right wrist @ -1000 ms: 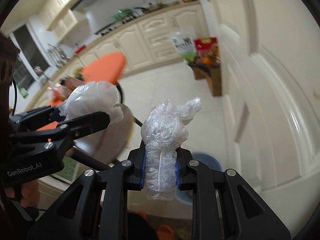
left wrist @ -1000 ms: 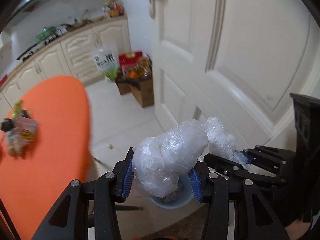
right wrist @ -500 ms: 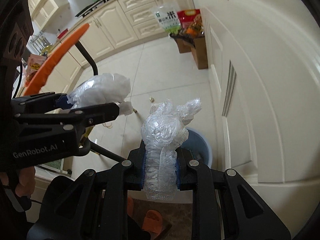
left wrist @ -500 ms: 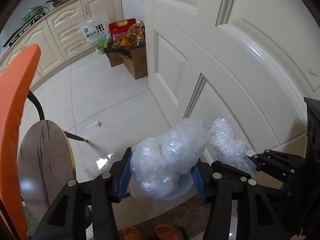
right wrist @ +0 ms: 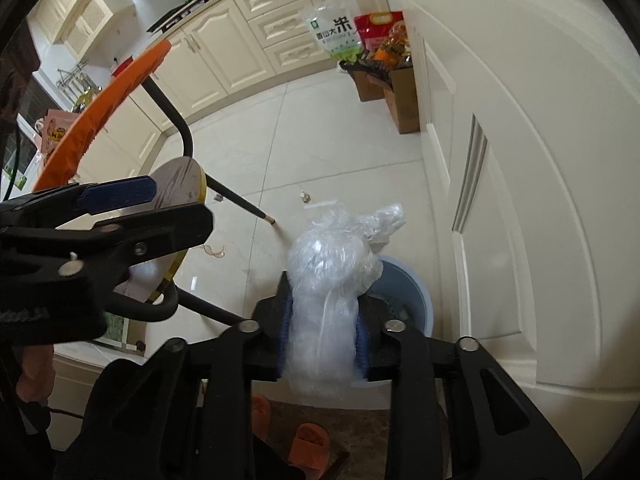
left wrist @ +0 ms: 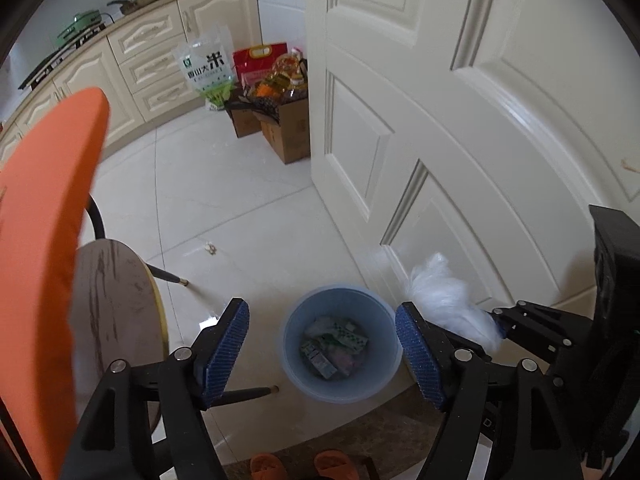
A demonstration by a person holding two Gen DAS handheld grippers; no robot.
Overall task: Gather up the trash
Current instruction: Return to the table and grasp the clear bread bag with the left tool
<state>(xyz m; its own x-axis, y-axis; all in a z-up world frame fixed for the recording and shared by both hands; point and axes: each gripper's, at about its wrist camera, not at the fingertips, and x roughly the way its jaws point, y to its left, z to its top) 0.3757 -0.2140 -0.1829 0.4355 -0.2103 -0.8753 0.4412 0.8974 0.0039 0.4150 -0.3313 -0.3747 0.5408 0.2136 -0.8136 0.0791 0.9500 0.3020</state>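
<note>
A light blue trash bin (left wrist: 340,344) stands on the floor by the door and holds several pieces of trash. My left gripper (left wrist: 322,354) is open and empty directly above it. In the right wrist view the left gripper (right wrist: 116,200) sits at the left. My right gripper (right wrist: 322,336) is shut on a wad of clear plastic wrap (right wrist: 332,276) above the bin (right wrist: 408,292). That wad (left wrist: 448,300) also shows at the right in the left wrist view.
A white panelled door (left wrist: 460,128) rises right of the bin. An orange table edge (left wrist: 44,240) and a round wooden stool (left wrist: 116,304) are left. Cardboard boxes with groceries (left wrist: 280,120) stand by the cabinets. Orange slippers (left wrist: 296,464) lie on a brown mat below.
My left gripper has opened and the clear plastic bag it held is gone from its jaws. Both grippers have tilted down over the bin. The right gripper still holds its wad.
</note>
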